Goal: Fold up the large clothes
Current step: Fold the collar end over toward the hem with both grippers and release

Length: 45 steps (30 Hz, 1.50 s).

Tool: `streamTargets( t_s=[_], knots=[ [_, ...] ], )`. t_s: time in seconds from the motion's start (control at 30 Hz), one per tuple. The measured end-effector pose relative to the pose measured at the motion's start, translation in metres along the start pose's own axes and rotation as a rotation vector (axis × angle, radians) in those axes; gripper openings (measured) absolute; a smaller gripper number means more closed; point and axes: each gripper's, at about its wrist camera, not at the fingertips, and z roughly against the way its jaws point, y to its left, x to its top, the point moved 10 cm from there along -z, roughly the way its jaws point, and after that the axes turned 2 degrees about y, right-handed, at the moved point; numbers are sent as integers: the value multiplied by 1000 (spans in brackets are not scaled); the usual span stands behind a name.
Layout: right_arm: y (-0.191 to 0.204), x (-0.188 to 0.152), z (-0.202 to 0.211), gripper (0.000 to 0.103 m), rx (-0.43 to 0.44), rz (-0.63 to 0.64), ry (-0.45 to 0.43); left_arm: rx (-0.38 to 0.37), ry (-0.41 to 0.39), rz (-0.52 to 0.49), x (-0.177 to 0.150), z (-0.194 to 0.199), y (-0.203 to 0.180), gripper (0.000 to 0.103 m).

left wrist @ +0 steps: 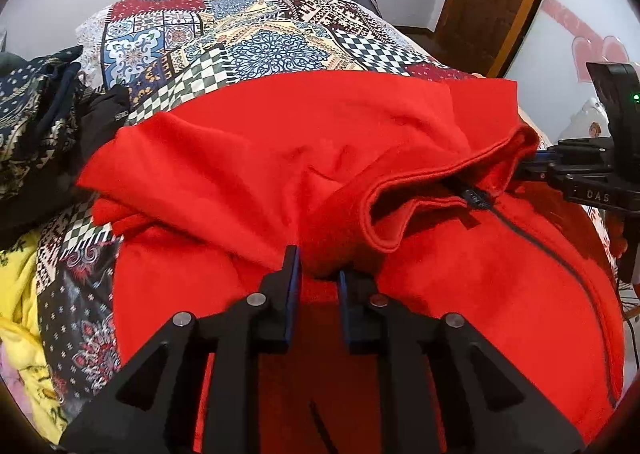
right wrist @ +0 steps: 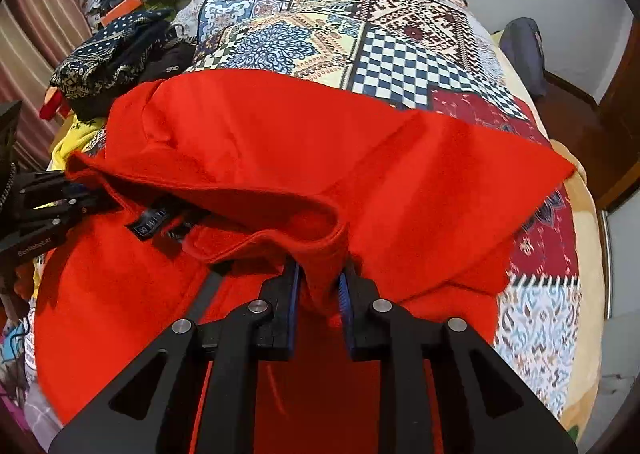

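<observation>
Both grippers (left wrist: 318,268) (right wrist: 320,274) pinch red jacket (left wrist: 460,274).

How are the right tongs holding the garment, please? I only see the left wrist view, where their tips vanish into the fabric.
Observer: The right tongs are closed on a bunched fold of the red fleece jacket, just under its collar rim.
Operator: Thank you. Does the jacket reach the bed's right edge?
Observer: No. Its corner stops on the patchwork bedspread, and a beige blanket lies beyond that.
Operator: And what is behind the pile of clothes on the left?
Observer: A striped curtain hangs there.
</observation>
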Motion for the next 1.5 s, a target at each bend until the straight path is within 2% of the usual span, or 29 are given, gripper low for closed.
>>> streamTargets(
  t_s=[0.13,0.3,0.5,0.63,0.7,0.8,0.9,1.03,1.07,1.13,1.17,1.23,1.3,1.4,1.5],
  knots=[
    [-4,-9,12,18,-9,2,27,21,4,7,-5,17,10,17],
    [-12,-7,35,18,-13,2,-4,83,-32,20,4,45,33,21],
    [-21,31,59,18,-16,-22,-102,123,-96,65,41,63,59,35],
    [-20,60,54,19,-5,-43,-131,94,-112,86,71,55,57,37],
    [-18,71,45,23,10,-54,-127,78,-113,91,80,46,51,41],
    [-11,78,24,28,38,-73,-99,47,-86,81,83,24,36,42],
    [-4,69,-2,29,80,-97,-30,29,-21,69,72,-5,23,42],
    [2,37,-34,29,77,-90,94,34,71,51,41,-31,18,44],
    [2,29,-36,29,75,-90,113,39,70,57,34,-32,19,50],
    [0,18,-30,37,74,-105,86,68,29,81,25,-25,26,61],
    [-3,14,-26,46,70,-116,82,74,15,93,20,-19,29,66],
    [-6,5,-19,53,90,-143,86,64,6,113,13,-13,31,67],
    [-10,-7,-12,59,99,-169,93,57,2,140,4,-4,34,74],
    [-14,-21,-10,64,90,-185,110,68,6,154,-11,5,36,81],
    [-19,-26,-2,66,84,-214,92,83,1,166,-24,15,40,85]
  ],
)
